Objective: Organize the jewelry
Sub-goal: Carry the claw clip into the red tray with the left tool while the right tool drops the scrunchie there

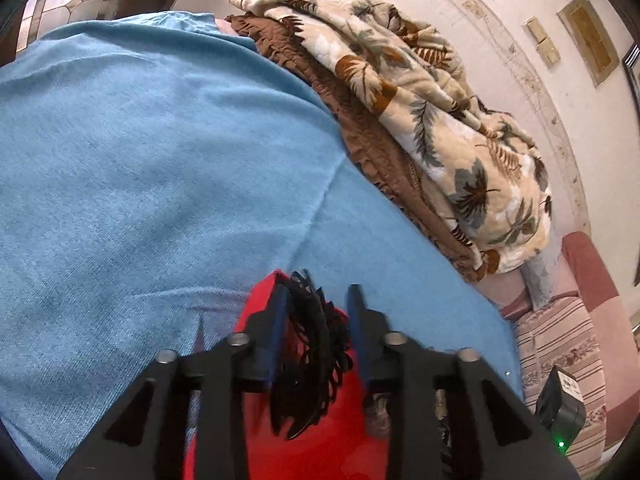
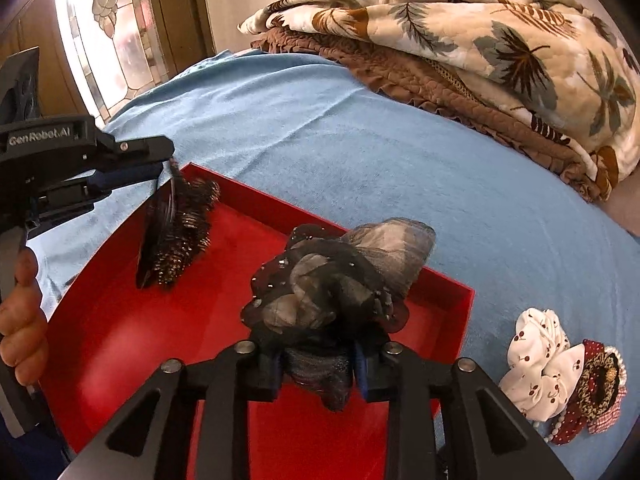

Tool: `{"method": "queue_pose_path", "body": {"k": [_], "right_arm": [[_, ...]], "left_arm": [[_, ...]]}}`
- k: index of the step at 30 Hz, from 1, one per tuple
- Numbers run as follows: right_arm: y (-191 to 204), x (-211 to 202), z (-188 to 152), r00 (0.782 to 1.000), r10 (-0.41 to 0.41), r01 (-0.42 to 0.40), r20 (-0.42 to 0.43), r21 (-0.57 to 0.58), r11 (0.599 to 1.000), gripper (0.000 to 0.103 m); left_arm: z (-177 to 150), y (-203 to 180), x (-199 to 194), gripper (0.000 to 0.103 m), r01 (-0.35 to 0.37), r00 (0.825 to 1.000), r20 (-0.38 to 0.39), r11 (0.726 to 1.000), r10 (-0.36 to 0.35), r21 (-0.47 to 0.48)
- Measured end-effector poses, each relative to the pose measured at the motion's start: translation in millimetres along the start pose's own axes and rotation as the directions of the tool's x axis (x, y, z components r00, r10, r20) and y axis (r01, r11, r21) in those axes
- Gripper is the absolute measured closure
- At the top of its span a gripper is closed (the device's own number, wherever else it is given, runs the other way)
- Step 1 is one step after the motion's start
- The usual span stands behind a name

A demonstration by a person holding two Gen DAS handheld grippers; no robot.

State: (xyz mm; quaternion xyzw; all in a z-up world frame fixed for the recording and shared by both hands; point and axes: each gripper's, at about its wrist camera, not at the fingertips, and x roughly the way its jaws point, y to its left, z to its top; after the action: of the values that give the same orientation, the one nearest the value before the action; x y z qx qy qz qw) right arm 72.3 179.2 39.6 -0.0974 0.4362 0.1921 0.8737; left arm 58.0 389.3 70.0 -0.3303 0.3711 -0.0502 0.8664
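Observation:
A red tray lies on a blue bedsheet. My left gripper holds a black fringed hair ornament over the tray; the right wrist view shows it hanging from the left gripper, with its lower end at the tray floor. My right gripper is shut on a black and grey gauzy scrunchie, held over the tray. A white cherry-print scrunchie and a dark red and leopard-print one lie on the sheet right of the tray.
A folded leaf-print blanket on a brown quilt lies at the back of the bed. A small black device with a green light sits at the right edge in the left wrist view. A stained-glass window is at far left.

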Motion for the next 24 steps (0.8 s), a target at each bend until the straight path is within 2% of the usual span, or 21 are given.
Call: {"method": "queue_pose_path", "body": {"k": [2,3,6,10,15,19,24], "right_arm": [[1.0,-5.2,1.4,1.000,-0.015,0.015,0.018,0.000,1.000,0.047],[1.0,-7.6,2.4,1.000,-0.014,0.014,0.024,0.001,1.000,0.045],[4.3,-19.5,2.8,0.999,-0.015,0.016,0.045,-0.013,1.000,0.039],[5.1,-40.0,-3.4,0.997,-0.026,0.028,0.067,-0.027,0.999,0.036],[-8.5,-72.6,-27.3,0.996,-0.039,0.038,0.080,0.008,0.999,0.030],[-34.2,-98.4,-57.2,0.996,-0.067,0.062,0.066,0.073,0.995,0.030],[-79.2,-128.0,-103.5,0.992,-0.123,0.119,0.011,0.184,0.976,0.030]], "left_arm": [[0.0,-0.9,-4.3,0.046,0.016,1.000,0.015,1.000,-0.016,0.002],[-0.2,-1.9,-7.1,0.041,0.029,0.999,0.026,1.000,-0.030,0.005],[-1.8,-3.5,-14.2,0.036,0.051,0.998,0.041,0.999,-0.052,0.019],[-5.0,-1.5,-20.6,0.035,0.050,0.998,0.047,0.998,-0.051,0.023],[-9.8,1.1,-29.0,0.035,0.024,0.997,0.074,1.000,-0.024,0.008],[-17.0,0.0,-38.6,0.035,0.003,0.995,0.103,1.000,-0.003,0.003],[-37.1,-16.6,-51.5,0.035,-0.068,0.991,0.120,0.996,0.061,0.055]]}}
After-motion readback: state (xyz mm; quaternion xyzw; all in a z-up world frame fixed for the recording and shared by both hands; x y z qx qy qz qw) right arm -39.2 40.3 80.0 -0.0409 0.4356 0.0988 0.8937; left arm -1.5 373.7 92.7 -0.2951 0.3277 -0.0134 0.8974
